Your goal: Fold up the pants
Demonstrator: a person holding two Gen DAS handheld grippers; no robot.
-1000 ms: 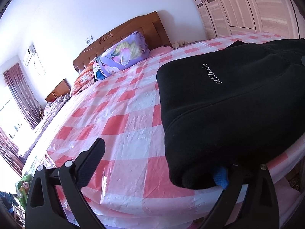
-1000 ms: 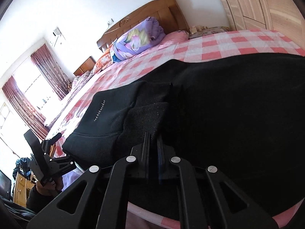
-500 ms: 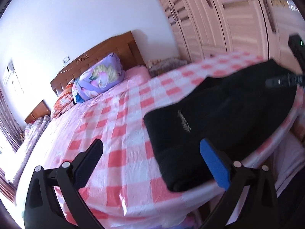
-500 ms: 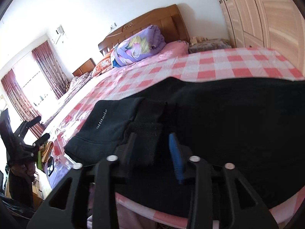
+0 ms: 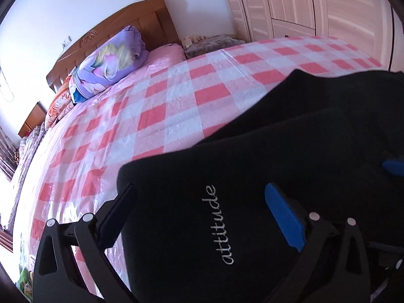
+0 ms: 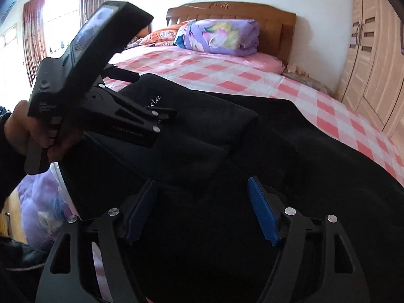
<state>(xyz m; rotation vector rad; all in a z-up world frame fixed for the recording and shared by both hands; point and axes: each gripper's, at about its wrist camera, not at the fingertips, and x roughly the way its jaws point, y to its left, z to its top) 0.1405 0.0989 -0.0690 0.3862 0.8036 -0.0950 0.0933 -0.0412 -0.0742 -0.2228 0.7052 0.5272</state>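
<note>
Black pants (image 5: 252,176) with white "attitude" lettering (image 5: 219,224) lie partly folded at the near edge of the bed. A folded part lies on top of the wider black layer (image 6: 290,176). My left gripper (image 5: 202,202) is open, its fingers spread over the lettered corner; it also shows in the right wrist view (image 6: 141,93). My right gripper (image 6: 202,194) is open and empty, low over the black fabric to the right of the left one.
The bed has a pink and white checked sheet (image 5: 151,116). A purple folded quilt (image 5: 108,60) lies by the wooden headboard (image 6: 234,12). Wardrobe doors (image 5: 315,2) stand at the right. Curtained windows (image 6: 38,25) are at the left.
Both grippers have opened; the right one was shut on the pants a second ago. The left gripper pulled back and up, then came down over the lettered corner.
</note>
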